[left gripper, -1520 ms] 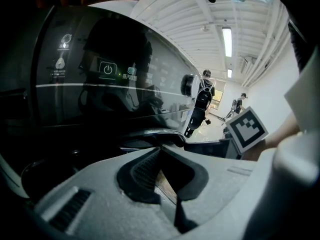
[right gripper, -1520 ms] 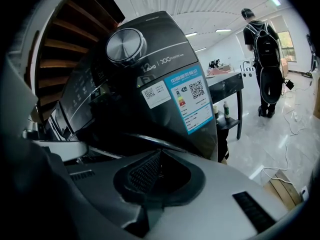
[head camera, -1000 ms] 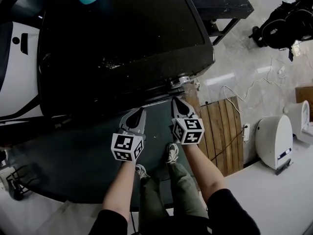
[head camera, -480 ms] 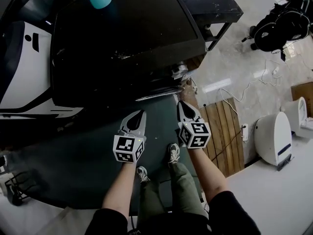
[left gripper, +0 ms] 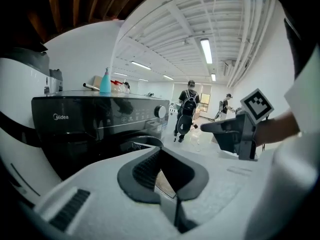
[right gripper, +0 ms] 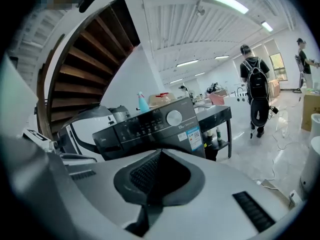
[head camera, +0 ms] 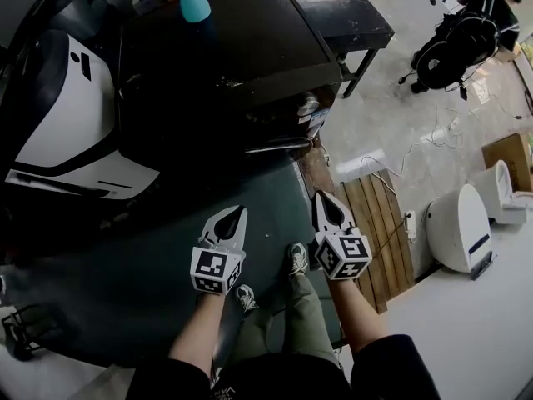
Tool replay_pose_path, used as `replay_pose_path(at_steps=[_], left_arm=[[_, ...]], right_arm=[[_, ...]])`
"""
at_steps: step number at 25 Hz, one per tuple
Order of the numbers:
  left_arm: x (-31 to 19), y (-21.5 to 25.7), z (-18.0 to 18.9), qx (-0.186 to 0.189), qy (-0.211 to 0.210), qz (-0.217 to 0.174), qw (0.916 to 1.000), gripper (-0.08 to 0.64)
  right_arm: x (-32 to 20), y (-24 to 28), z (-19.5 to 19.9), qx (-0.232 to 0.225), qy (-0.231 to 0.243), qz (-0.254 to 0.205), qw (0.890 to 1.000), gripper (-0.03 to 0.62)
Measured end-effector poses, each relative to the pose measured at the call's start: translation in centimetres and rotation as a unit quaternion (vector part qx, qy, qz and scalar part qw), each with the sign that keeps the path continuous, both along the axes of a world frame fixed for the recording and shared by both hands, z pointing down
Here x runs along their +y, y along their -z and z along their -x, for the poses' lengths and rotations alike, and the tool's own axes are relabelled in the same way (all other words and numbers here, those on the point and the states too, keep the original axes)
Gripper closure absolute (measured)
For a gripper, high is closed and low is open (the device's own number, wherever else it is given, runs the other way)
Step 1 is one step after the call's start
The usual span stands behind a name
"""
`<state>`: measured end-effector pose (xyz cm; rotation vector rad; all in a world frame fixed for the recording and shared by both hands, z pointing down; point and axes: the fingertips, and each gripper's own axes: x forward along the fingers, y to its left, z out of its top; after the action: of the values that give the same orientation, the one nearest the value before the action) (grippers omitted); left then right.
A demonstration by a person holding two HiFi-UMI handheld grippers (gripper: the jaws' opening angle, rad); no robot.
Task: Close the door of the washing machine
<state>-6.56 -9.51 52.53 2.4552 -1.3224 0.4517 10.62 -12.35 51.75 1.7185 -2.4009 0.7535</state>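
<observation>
The black washing machine (head camera: 233, 48) is taking up the middle of the scene. Its door (head camera: 277, 147) is lying against the machine's front. From above it is showing only as a thin chrome edge, so the drum behind it and anything inside are hidden. Whether the door is latched I cannot tell.

At the back edge of the machine's top a teal bottle (head camera: 194, 3) is standing upright. A tan cardboard box (right gripper: 161, 99) is showing just behind it, and its contents are hidden. To the right of the machine a black table (head camera: 354, 19) is standing, with a few bottles (right gripper: 219, 134) lined up on its lower shelf. Close on the machine's left a white and black appliance (head camera: 71, 115) is standing.

In front of the machine a dark green mat (head camera: 141, 265) is lying. The person is standing on it, holding both grippers out over it, near the door but apart from it. The left gripper (head camera: 236, 213) is pointing toward the machine with its jaws pressed together and nothing between them. The right gripper (head camera: 330, 197), beside it and nearer the machine's right corner, is likewise fully closed and empty. Neither is touching the door. Well beyond the machine's right side a person with a backpack (right gripper: 257, 91) is standing with their back turned.
</observation>
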Motion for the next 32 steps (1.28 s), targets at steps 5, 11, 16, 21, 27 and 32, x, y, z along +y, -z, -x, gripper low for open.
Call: replay_pose_path(at_steps=[5,11,16,21,27,32], left_arm=[[5.0,3.5,2.3,0.004,-0.015,-0.01,0.9998,0.548],[10.4,7.9,6.1,0.018,-0.025,-0.037,0.9988,0.548],[14.3,10.6,8.1,0.026,-0.051,-0.052,0.997,0.548],[18.0,12.3,10.3,0.039,-0.059,-0.052,0.9962,0.548],[20.5,14.9,13.0,0.033,-0.073,-0.079,0.9936,0.548],[22.4,16.1,14.5,0.027,-0.069,-0.091,0.9931,0.548]], right_arm=[[5.6,4.5,1.4,-0.011,-0.019,-0.012,1.0,0.592],[12.0,9.2,4.3,0.005,-0.004,-0.04,0.999,0.592],[15.8,13.0,7.5,0.019,0.009,-0.069,0.997,0.592],[19.6,15.4,10.4,0.017,0.009,-0.081,0.997,0.592],[22.6,16.6,12.3,0.022,0.007,-0.083,0.996,0.592],[24.4,17.4,12.5,0.033,0.011,-0.087,0.996,0.592]])
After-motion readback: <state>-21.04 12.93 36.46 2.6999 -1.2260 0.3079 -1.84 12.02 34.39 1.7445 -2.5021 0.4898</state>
